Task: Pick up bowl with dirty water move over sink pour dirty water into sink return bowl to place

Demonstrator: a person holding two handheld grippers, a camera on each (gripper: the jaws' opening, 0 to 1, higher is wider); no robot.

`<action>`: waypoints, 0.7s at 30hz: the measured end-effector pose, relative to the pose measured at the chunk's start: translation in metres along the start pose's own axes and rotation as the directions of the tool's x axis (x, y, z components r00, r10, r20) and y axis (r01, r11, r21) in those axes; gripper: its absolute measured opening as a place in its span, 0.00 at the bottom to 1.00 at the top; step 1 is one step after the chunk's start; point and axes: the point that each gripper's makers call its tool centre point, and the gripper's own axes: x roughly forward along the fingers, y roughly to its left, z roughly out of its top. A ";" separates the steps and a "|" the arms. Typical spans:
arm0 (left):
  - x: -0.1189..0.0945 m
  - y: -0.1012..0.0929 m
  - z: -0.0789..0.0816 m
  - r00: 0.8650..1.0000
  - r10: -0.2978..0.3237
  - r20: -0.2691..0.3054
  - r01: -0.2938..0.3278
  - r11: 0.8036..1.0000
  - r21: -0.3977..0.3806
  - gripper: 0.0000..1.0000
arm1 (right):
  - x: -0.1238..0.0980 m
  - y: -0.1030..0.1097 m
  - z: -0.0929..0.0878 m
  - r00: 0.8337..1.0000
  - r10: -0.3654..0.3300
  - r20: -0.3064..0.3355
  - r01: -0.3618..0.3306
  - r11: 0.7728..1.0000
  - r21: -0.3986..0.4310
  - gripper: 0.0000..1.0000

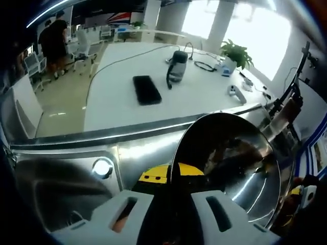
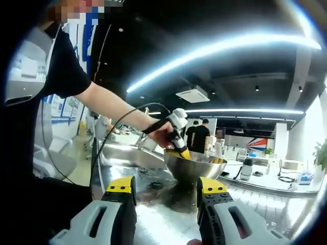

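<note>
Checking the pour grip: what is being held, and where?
The left gripper clamps the steel bowl by its rim; the right gripper is open, holding nothing.

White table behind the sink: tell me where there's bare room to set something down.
Free: the white table near strip between the phone and the sink rim. Crowded: far right, around the speaker, cables and plant.

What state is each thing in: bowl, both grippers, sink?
bowl: tilted over the sink, rim held by the left gripper
left gripper: jaws shut on the bowl rim
right gripper: jaws open, holding nothing
sink: steel basin under the tipped bowl
phone: flat on the white table, screen dark
</note>
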 end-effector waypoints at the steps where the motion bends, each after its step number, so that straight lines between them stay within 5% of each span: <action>1: 0.000 0.001 0.001 1.000 -0.003 0.005 0.003 1.000 -0.002 0.00 | 0.000 0.000 0.000 1.000 0.000 0.000 0.000 1.000 0.000 0.41; 21: 0.002 -0.001 0.011 0.996 -0.011 0.087 0.011 1.000 -0.002 0.05 | 0.000 -0.002 0.000 1.000 -0.008 0.002 0.008 1.000 0.001 0.41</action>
